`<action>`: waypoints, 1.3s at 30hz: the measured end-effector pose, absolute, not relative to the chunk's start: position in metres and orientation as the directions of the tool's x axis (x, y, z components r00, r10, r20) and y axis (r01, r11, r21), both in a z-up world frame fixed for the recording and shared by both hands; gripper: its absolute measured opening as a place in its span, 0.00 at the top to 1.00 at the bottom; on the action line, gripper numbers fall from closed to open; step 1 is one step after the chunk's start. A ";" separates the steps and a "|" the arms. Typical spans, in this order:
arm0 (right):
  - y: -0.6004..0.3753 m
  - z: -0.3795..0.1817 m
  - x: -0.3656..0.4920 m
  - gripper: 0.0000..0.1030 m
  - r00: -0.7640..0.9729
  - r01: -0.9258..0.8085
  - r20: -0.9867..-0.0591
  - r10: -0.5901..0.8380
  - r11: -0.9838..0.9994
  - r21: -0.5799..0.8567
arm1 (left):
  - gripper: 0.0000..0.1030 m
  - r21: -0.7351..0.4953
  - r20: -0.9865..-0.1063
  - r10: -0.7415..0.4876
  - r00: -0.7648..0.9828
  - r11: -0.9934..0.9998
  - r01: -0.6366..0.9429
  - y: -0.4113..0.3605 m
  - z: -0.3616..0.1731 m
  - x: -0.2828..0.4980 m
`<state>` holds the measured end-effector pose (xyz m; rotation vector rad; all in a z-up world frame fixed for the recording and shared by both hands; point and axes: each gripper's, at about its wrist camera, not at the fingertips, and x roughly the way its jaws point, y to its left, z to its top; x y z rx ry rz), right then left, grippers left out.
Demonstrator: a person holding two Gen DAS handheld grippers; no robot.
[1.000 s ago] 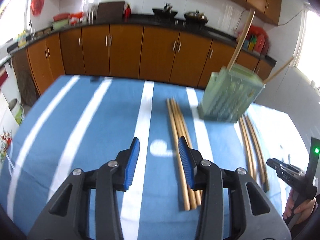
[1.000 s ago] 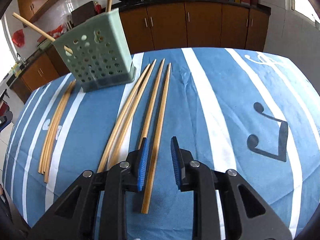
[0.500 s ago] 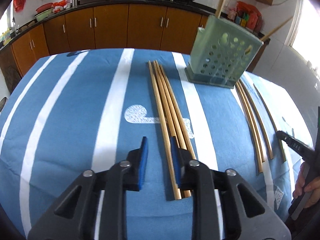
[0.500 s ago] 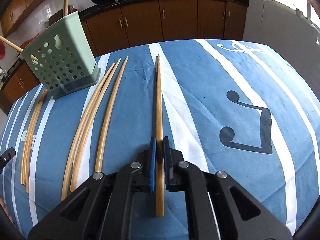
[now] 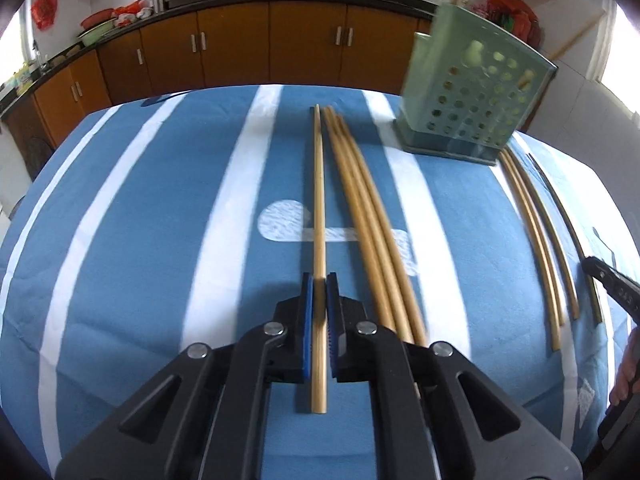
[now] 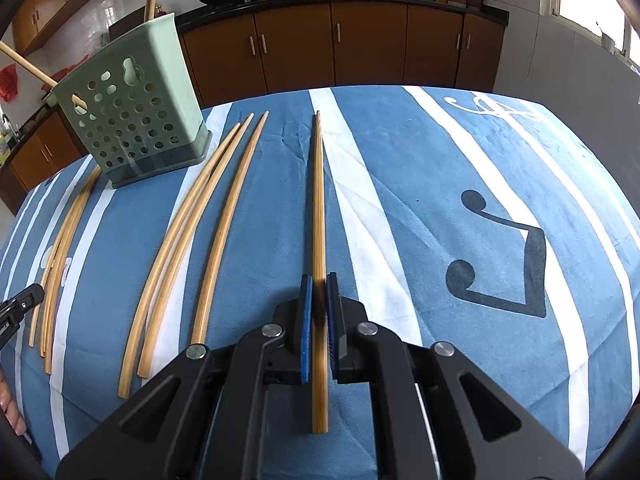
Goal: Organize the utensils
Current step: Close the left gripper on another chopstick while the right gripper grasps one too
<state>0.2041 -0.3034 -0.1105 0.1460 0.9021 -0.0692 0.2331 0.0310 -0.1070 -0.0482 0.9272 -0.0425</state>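
Observation:
My left gripper point(image 5: 319, 280) is shut on a long bamboo chopstick point(image 5: 318, 200) that points away over the blue striped tablecloth. Three more chopsticks point(image 5: 368, 216) lie just right of it. My right gripper point(image 6: 319, 282) is shut on another bamboo chopstick point(image 6: 318, 200) pointing away. Three loose chopsticks point(image 6: 200, 232) lie to its left. The green perforated utensil holder point(image 5: 472, 96) stands at the back of the table; it also shows in the right wrist view point(image 6: 132, 112), with two chopsticks sticking out of it.
More chopsticks point(image 5: 536, 232) lie right of the holder in the left wrist view, and at the far left in the right wrist view point(image 6: 60, 256). The other gripper's tip point(image 5: 608, 280) shows at the right edge. Brown kitchen cabinets point(image 6: 332, 44) stand behind the table.
Both grippers have closed: the left from wide open onto its chopstick, the right from part open onto its chopstick. Each gripped chopstick now lines up with its fingers.

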 end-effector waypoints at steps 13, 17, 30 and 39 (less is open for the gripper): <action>-0.299 -0.112 0.200 0.92 0.644 0.098 -0.765 0.007 0.991 0.091 | 0.89 -0.094 -0.775 -0.052 0.630 0.995 -0.034 0.070 -0.106 0.238; -0.300 -0.112 0.200 0.92 0.644 0.098 -0.765 0.010 0.991 0.096 | 0.89 -0.113 -0.774 -0.065 0.630 0.993 -0.036 0.072 -0.106 0.239; -0.298 -0.112 0.189 0.92 0.642 0.088 -0.766 0.010 0.992 0.087 | 0.89 -0.039 -0.781 -0.031 0.624 0.999 0.000 0.064 -0.107 0.228; -0.304 -0.095 0.176 0.92 0.680 0.082 -0.733 0.025 0.991 0.110 | 0.93 -0.038 -0.791 -0.035 0.610 0.999 0.007 0.067 -0.099 0.220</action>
